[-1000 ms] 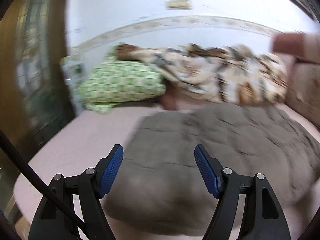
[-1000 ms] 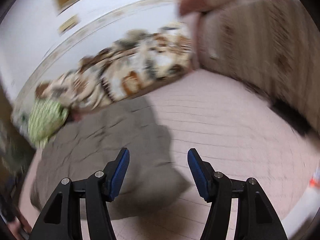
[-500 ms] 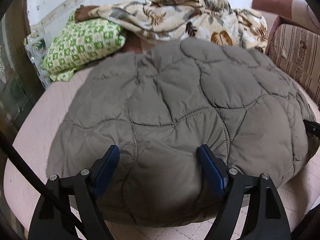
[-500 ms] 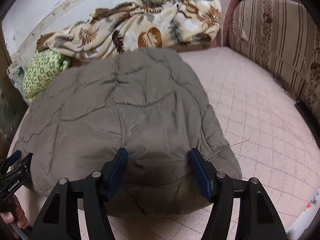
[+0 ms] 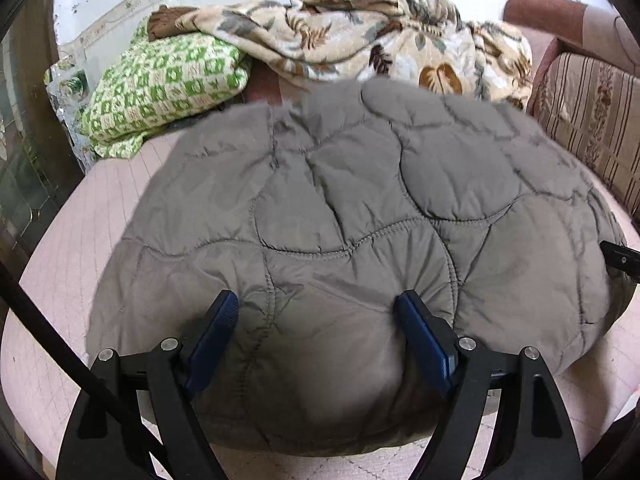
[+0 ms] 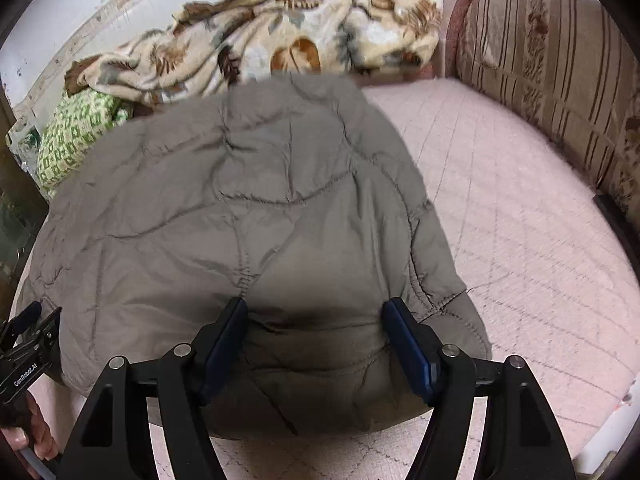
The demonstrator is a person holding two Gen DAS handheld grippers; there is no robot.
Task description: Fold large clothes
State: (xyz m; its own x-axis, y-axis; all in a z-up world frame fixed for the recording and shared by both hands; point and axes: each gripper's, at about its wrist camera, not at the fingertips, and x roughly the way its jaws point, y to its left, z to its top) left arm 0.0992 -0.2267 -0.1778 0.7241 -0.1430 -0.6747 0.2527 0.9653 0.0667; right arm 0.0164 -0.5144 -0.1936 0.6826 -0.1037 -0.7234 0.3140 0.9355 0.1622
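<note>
Jaws of left gripper (image 5: 316, 312) and right gripper (image 6: 314, 314) spread wide, straddling the near edge of one grey-brown quilted padded jacket (image 5: 352, 216), nothing clamped. Spread flat on one pink quilted mattress (image 6: 520, 216). Apparently no fold made; all folds outstanding. Behind: one floral fleece blanket (image 5: 360, 40), one green-checked pillow (image 5: 160, 84).

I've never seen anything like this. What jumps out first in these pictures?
A big puffy grey quilted jacket fills the middle, lying on a pink bed sheet. Two black tools with blue pads, the left tool and the right tool, are open around its near edge. Behind lie a leaf-print blanket and a green checked one.
</note>
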